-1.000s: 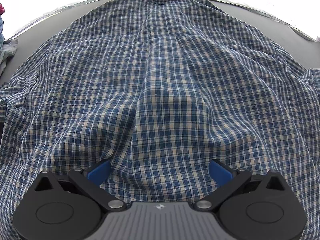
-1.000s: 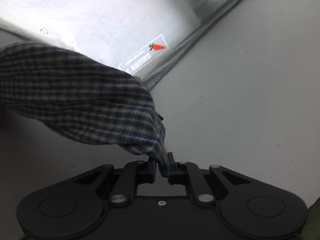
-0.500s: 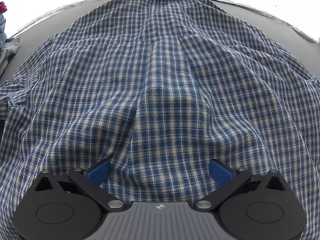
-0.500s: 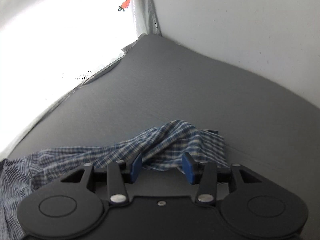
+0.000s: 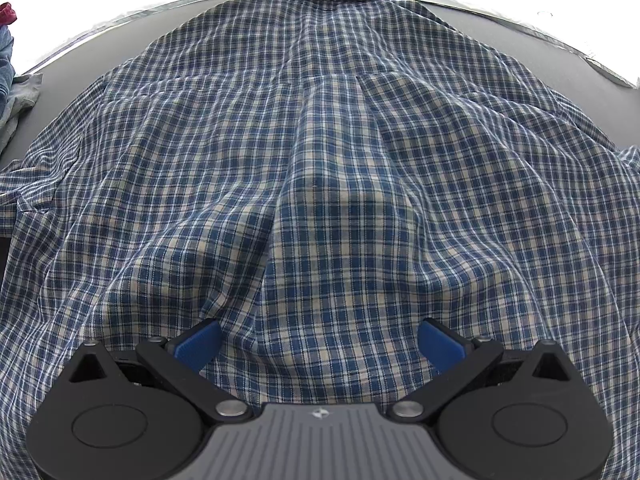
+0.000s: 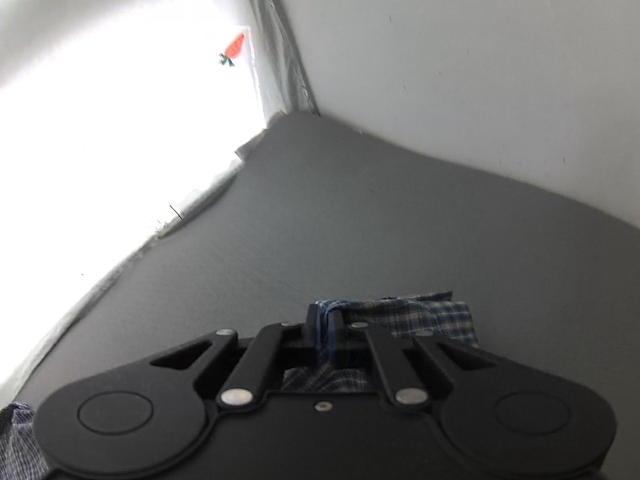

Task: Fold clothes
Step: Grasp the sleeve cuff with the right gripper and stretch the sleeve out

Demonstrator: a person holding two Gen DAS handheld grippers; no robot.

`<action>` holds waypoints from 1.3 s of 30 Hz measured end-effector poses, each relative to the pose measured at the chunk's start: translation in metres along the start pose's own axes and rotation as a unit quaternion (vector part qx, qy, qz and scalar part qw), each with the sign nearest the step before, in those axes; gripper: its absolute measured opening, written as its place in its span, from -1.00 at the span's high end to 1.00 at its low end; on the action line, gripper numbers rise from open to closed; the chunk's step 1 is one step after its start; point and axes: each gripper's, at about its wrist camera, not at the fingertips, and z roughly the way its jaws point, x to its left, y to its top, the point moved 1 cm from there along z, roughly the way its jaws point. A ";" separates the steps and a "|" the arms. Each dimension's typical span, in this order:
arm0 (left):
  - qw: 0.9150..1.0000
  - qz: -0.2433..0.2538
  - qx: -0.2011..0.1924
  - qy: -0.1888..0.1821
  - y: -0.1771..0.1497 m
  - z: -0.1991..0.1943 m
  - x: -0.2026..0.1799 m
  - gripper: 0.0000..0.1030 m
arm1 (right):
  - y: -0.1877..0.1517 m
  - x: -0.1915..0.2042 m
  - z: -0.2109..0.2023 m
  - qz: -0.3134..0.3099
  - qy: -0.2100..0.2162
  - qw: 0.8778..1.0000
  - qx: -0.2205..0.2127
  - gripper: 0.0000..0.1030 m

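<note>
While L claw [image 5: 319,343] gapes, shirt [image 5: 320,184] lies under it.

A blue, white and tan plaid shirt [image 5: 328,184] is spread back-side up across a dark grey table [image 5: 64,80], with its collar at the table's far edge. The cloth is rumpled, and a raised ridge is formed down the middle. One sleeve is bunched toward the table's left edge. In the right wrist view, a folded edge of the shirt [image 6: 424,316] is seen lying on the table [image 6: 360,216], with a small part pinched upward.
</note>
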 end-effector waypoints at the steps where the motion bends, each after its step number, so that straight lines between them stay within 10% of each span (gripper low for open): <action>1: 1.000 0.000 0.000 0.000 0.000 0.000 0.001 -1.00 | 0.003 0.001 -0.020 -0.010 0.022 0.999 -0.030 0.93; 5: 1.000 -0.001 -0.003 0.000 -0.001 0.000 0.003 -1.00 | -0.021 -0.011 -0.068 -0.035 0.024 0.999 -0.026 0.92; 9: 1.000 -0.001 -0.007 0.001 -0.002 0.001 0.003 -1.00 | -0.081 -0.050 -0.058 -0.006 -0.040 0.990 0.134 0.85; 12: 1.000 -0.001 -0.006 0.001 -0.001 0.001 0.002 -1.00 | -0.100 -0.079 -0.062 0.070 -0.060 0.980 0.177 0.77; 15: 1.000 0.000 -0.004 0.000 -0.001 0.001 0.002 -1.00 | -0.088 -0.086 -0.070 0.092 -0.066 0.983 0.143 0.14; 27: 1.000 0.001 -0.014 0.000 -0.004 0.002 0.000 -1.00 | -0.068 -0.097 -0.031 -0.027 -0.167 0.980 0.102 -0.16; 31: 1.000 0.002 -0.016 0.001 -0.006 0.002 -0.001 -1.00 | -0.074 -0.095 -0.023 -0.070 -0.118 0.983 0.125 0.24; 33: 1.000 0.002 -0.012 0.001 -0.006 0.001 -0.001 -1.00 | -0.070 -0.086 -0.023 -0.122 -0.105 0.980 0.117 0.89; 39: 1.000 -0.004 -0.023 0.001 -0.021 -0.021 -0.001 -1.00 | -0.011 -0.074 -0.026 -0.251 -0.145 0.957 -0.011 0.90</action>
